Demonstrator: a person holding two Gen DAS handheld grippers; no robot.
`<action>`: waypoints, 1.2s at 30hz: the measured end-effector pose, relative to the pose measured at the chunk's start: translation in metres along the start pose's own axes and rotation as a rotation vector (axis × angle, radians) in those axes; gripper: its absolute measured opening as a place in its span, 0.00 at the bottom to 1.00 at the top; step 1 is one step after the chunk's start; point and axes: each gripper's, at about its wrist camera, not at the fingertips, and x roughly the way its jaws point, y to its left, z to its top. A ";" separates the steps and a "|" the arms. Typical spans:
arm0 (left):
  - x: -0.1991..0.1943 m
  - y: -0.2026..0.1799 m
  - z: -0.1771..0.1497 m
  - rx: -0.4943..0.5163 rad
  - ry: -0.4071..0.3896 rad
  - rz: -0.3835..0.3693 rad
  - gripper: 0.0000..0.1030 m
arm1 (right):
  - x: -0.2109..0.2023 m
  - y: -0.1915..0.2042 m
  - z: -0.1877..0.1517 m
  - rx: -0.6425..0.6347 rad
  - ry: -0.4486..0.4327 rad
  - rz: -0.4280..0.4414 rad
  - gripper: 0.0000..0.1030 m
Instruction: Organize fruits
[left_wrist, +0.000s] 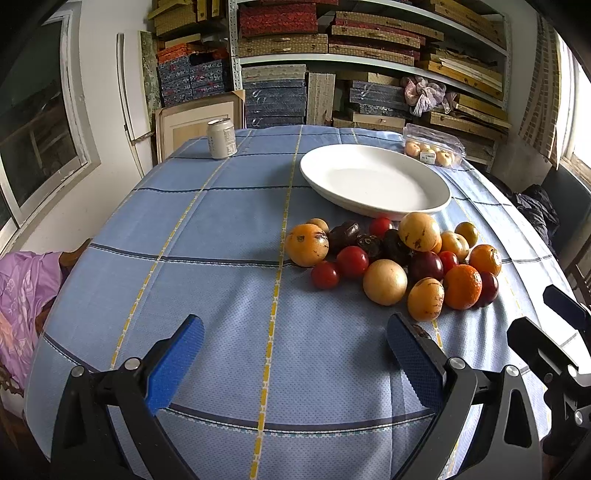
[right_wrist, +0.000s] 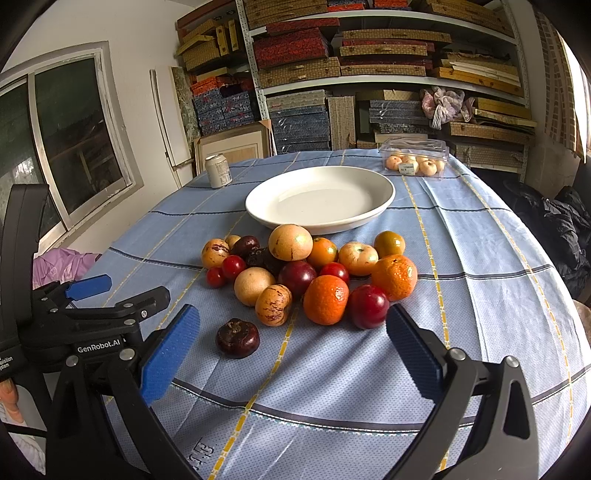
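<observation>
A pile of fruit (left_wrist: 391, 258) lies on the blue checked tablecloth in front of an empty white oval plate (left_wrist: 373, 181): oranges, yellow speckled fruits, red tomatoes, dark plums and dates. In the right wrist view the pile (right_wrist: 314, 273) sits ahead, with the plate (right_wrist: 319, 197) behind it and a dark brown fruit (right_wrist: 237, 338) apart at the front. My left gripper (left_wrist: 295, 349) is open and empty, short of the pile. My right gripper (right_wrist: 293, 338) is open and empty, with the dark fruit between its fingers' line.
A drink can (left_wrist: 221, 138) stands at the table's far left. A clear plastic box of pale fruit (left_wrist: 434, 147) sits at the far right behind the plate. Shelves of boxes fill the back wall. A window is at the left. Dark clothing (right_wrist: 554, 225) lies beside the table's right edge.
</observation>
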 end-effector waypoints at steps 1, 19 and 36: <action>0.000 0.000 0.000 0.001 -0.004 0.001 0.97 | 0.000 0.000 0.000 0.000 -0.001 0.000 0.96; 0.000 -0.002 0.000 0.012 0.021 0.008 0.97 | -0.001 -0.001 0.000 0.003 0.000 0.001 0.96; 0.002 -0.002 -0.004 0.016 0.006 0.003 0.97 | 0.001 -0.005 -0.003 0.007 0.003 0.004 0.96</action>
